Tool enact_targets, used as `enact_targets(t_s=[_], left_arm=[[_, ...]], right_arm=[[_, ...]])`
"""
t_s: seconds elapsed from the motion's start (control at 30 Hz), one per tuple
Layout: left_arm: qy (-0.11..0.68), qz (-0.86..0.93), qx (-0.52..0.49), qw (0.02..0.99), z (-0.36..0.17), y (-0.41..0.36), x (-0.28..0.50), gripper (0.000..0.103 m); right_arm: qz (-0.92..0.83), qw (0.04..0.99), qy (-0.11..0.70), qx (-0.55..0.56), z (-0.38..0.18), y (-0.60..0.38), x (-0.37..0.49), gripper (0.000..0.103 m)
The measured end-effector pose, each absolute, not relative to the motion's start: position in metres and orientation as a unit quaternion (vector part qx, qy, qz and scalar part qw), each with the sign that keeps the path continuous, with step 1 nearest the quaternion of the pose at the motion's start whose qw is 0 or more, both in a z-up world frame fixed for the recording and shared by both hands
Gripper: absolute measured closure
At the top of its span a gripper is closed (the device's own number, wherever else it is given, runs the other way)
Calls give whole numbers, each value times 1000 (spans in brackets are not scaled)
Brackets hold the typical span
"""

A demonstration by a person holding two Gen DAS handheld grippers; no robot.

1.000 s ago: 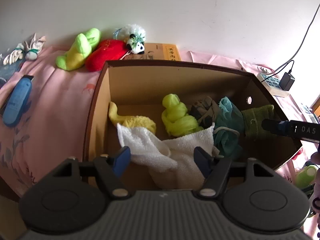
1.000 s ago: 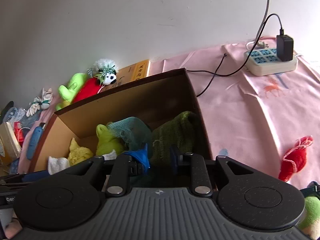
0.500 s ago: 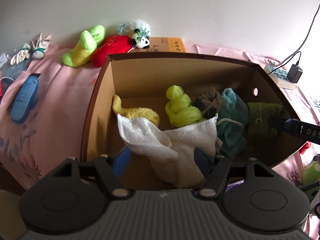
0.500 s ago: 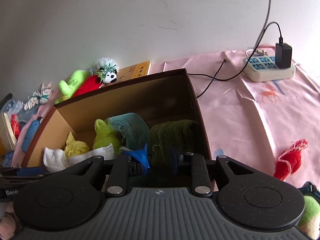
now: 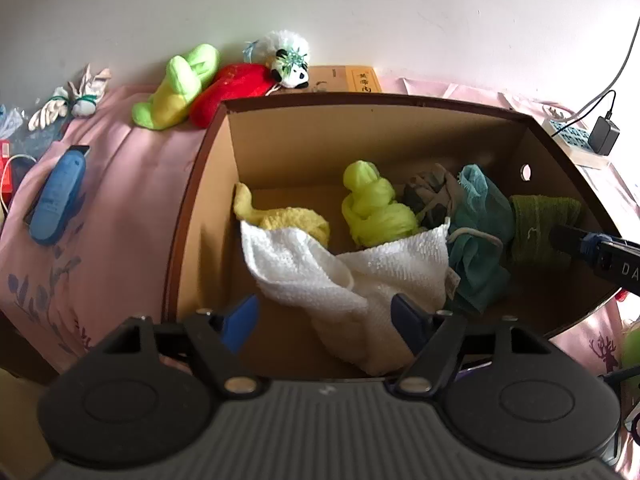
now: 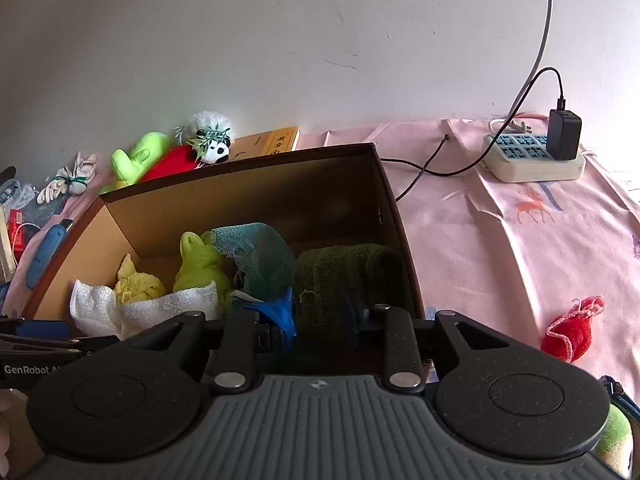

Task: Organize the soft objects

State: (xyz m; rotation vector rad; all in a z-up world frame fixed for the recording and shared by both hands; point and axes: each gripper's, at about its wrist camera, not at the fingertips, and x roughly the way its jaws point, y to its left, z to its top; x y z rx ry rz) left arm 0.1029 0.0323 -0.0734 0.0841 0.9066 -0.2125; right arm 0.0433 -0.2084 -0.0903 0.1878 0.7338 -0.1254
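Observation:
A brown cardboard box (image 5: 200, 184) (image 6: 394, 216) holds a white towel (image 5: 344, 268), a yellow cloth (image 5: 292, 220), a lime cloth (image 5: 372, 208), a teal mesh cloth (image 5: 480, 216) and a dark green towel (image 5: 536, 220) (image 6: 340, 276). My left gripper (image 5: 324, 320) is open and empty above the box's near edge, just over the white towel. My right gripper (image 6: 320, 312) is open, its fingers on either side of the dark green towel at the box's right end. It shows at the right edge of the left wrist view (image 5: 592, 248).
Behind the box lie a lime plush (image 5: 176, 88), a red plush (image 5: 236, 88), a small panda toy (image 5: 288, 60) and a yellow book (image 5: 352, 80). A blue device (image 5: 56, 196) lies left. A power strip (image 6: 532, 160) and a red cloth (image 6: 572, 328) lie right on the pink sheet.
Both grippers have risen and drawn back a little from the box. The right gripper's jaws have widened around the dark green towel, which has sunk into the box.

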Motion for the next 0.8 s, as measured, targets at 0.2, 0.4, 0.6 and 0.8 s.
enact_targets(t_s=[0.2, 0.4, 0.6, 0.8], left_arm=[[441, -102, 46, 891, -75, 30, 104, 28], [445, -100, 52, 889, -76, 28, 105, 26], [445, -101, 53, 888, -77, 28, 105, 25], [444, -101, 55, 888, -77, 27, 105, 24]], right_arm=[[-62, 928, 356, 91, -91, -208, 43, 93], [-65, 929, 355, 87, -91, -207, 43, 92], [-67, 929, 355, 82, -91, -206, 43, 92], [-70, 930, 352, 74, -92, -204, 43, 91]])
